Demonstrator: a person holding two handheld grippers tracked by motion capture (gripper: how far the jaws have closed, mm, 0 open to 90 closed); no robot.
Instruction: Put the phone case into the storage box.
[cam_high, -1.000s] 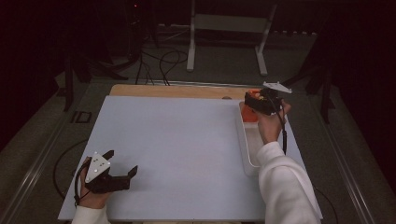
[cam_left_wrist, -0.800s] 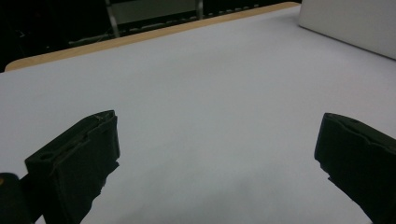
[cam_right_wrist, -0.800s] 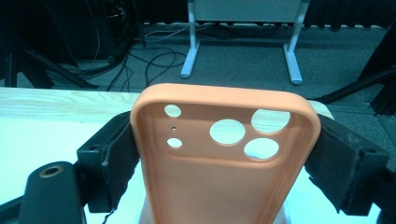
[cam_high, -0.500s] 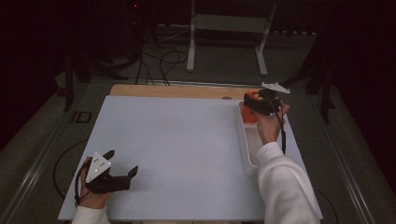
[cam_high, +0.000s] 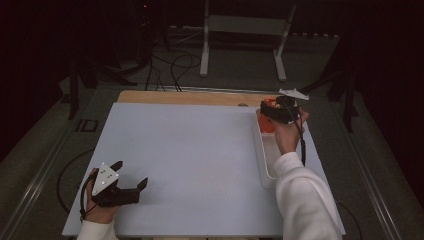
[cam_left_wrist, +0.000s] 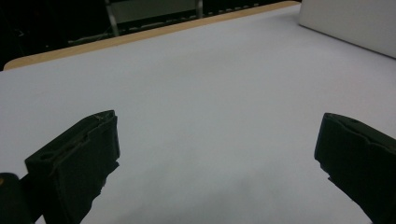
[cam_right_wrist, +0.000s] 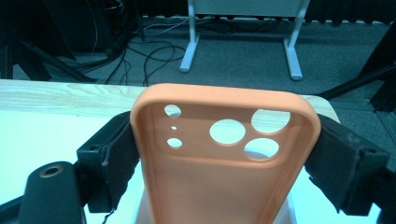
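Dark room, white tabletop (cam_high: 200, 165). High view: left tongs (cam_high: 131, 179) spread wide at near-left corner; right tongs (cam_high: 267, 107) over far end of white tray (cam_high: 261, 155), orange phone case (cam_high: 267, 125) mostly hidden by hand. Left gripper view: jaws apart over bare surface. Right gripper view: right tongs (cam_right_wrist: 224, 154) clamp the phone case (cam_right_wrist: 219, 182), lower end cut off.

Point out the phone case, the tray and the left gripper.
phone case (cam_right_wrist: 219, 186), right gripper view, on its flat inner back below the camera holes.
tray (cam_high: 262, 155), high view, on its left rim.
left gripper (cam_high: 131, 174), high view, midway between its open fingertips.
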